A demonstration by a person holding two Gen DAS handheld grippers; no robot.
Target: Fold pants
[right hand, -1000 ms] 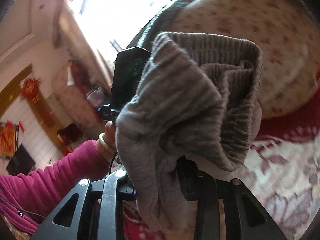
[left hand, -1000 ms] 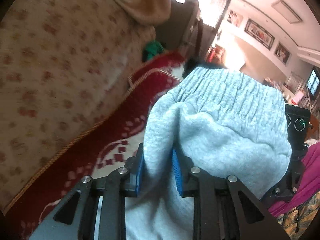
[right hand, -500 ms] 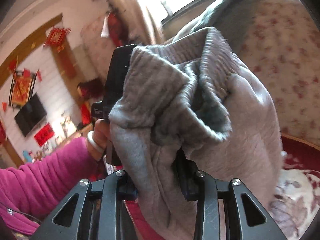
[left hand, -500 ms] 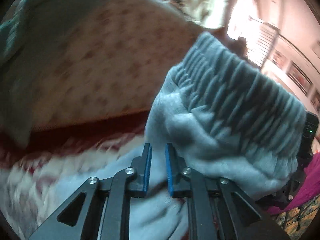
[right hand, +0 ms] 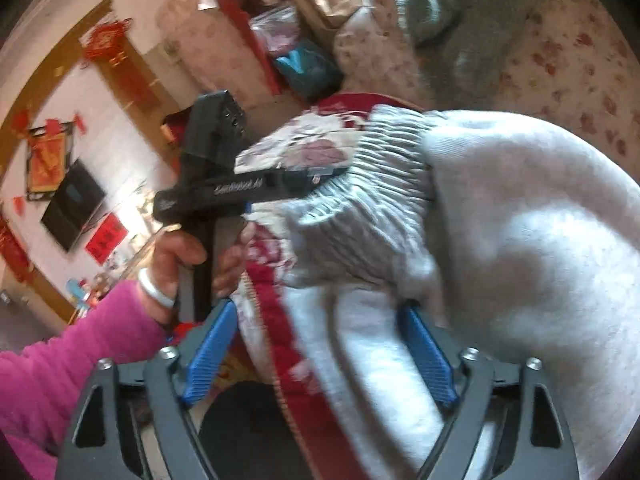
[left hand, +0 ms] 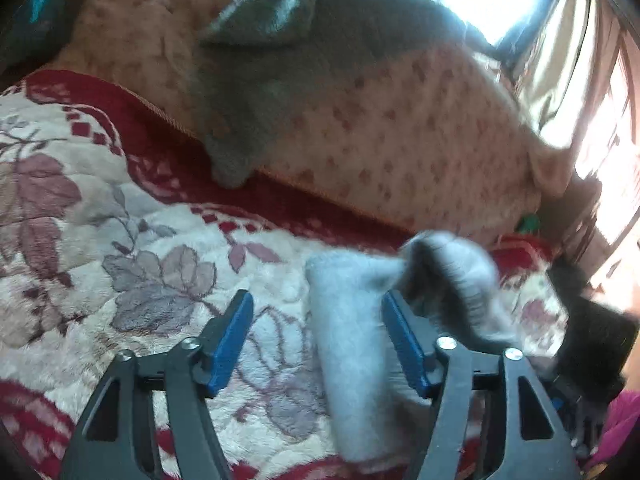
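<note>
Left gripper (left hand: 316, 344), right gripper (right hand: 320, 354): jaws opening, pads clear of pants (left hand: 352, 360). Pants: lower right of frame, dropped on blanket (left hand: 120, 280). Advice: withdraw straight back, avoid snagging waistband (right hand: 384, 176).

1. pants (left hand: 356, 360): light grey, ribbed waistband (right hand: 384, 176) a shade darker
2. blanket (left hand: 120, 240): cream, mauve-grey leaf and flower print, dark red border with small cream checks
3. sofa back (left hand: 400, 128): beige, small reddish floral dots
4. throw (left hand: 320, 40) on sofa back: grey-green
5. gripper pads (left hand: 230, 340): blue; frames black
6. sleeve (right hand: 60, 368): magenta
7. bracelet (right hand: 154, 286): white
8. wall hangings (right hand: 44, 160): red and gold
</note>
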